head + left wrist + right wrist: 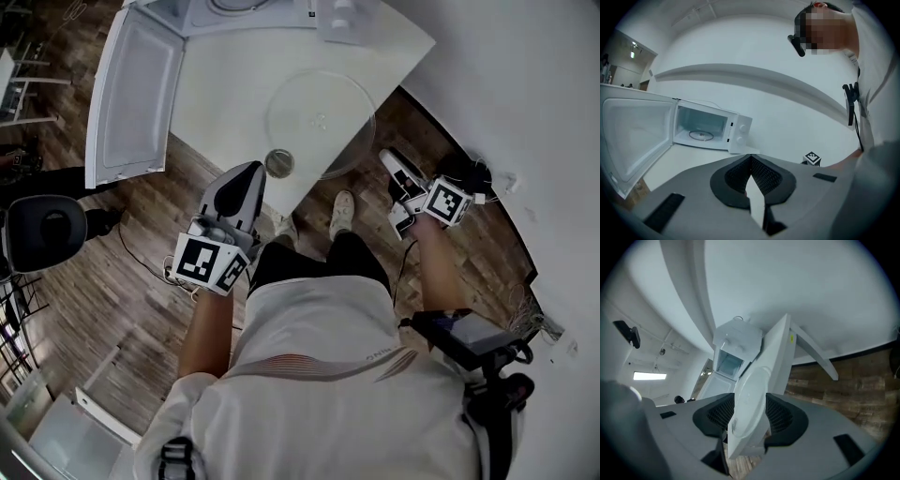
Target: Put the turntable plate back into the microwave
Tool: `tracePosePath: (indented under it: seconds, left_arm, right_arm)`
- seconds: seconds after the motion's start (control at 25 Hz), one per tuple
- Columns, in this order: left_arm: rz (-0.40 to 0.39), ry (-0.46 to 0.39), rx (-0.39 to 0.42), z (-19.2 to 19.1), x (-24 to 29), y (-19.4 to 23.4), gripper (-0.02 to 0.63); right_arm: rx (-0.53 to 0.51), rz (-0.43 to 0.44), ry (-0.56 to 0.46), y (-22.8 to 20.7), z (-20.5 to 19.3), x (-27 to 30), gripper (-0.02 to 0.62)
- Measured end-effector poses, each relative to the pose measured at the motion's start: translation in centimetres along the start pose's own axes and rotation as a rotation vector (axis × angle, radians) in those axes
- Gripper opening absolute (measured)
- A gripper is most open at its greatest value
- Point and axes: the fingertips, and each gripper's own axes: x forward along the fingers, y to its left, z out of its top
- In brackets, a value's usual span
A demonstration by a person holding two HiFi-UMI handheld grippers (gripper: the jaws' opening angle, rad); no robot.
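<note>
Standing open, microwave [711,127] holds roller ring [701,135]; turntable plate [321,122] on table [225,84].

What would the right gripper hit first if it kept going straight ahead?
Probably the plate, which overhangs the table edge, straight in line with the right gripper's open jaws; depth is unclear.

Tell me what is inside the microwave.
In the left gripper view, the open microwave holds only a roller ring on its floor. From the head view its top covers the cavity.
</note>
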Motion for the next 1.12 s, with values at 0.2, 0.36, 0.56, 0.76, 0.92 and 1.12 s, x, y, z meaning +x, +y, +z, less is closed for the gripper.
tracePosePath:
  seconds: [0.2,0.36,0.56,0.76,0.92,1.12]
  left_arm:
    - [0.084,0.034,-0.027,-2.4,-0.1,0.6,0.011]
    - [0.133,0.041,-0.051,-3.9,-0.6,0.7,0.011]
    - [0.17,0.038,-0.066,-4.4,-1.6,0.8,0.011]
    - [0.191,0.04,-0.072,-5.1,-2.2,0.4,0.011]
    - [0.205,0.036,-0.079,-5.2,-2.6,0.5,0.011]
    - [0.201,0.038,-0.088,-5.2,-2.8,0.6,0.011]
  right_arm:
    - [0.104,0.098,0.103,-2.6,-3.5,2.8,0.189]
    - [0.181,0.173,0.162,-2.6,-5.5,4.7,0.189]
    - [0.25,0.235,0.213,-1.7,-7.1,6.2,0.187]
    - [0.286,0.237,0.216,-2.0,-7.3,6.7,0.076]
    - [0.347,0.253,0.211,-2.0,-7.2,6.9,0.034]
    - [0.383,0.269,0.202,-1.7,-7.1,6.9,0.029]
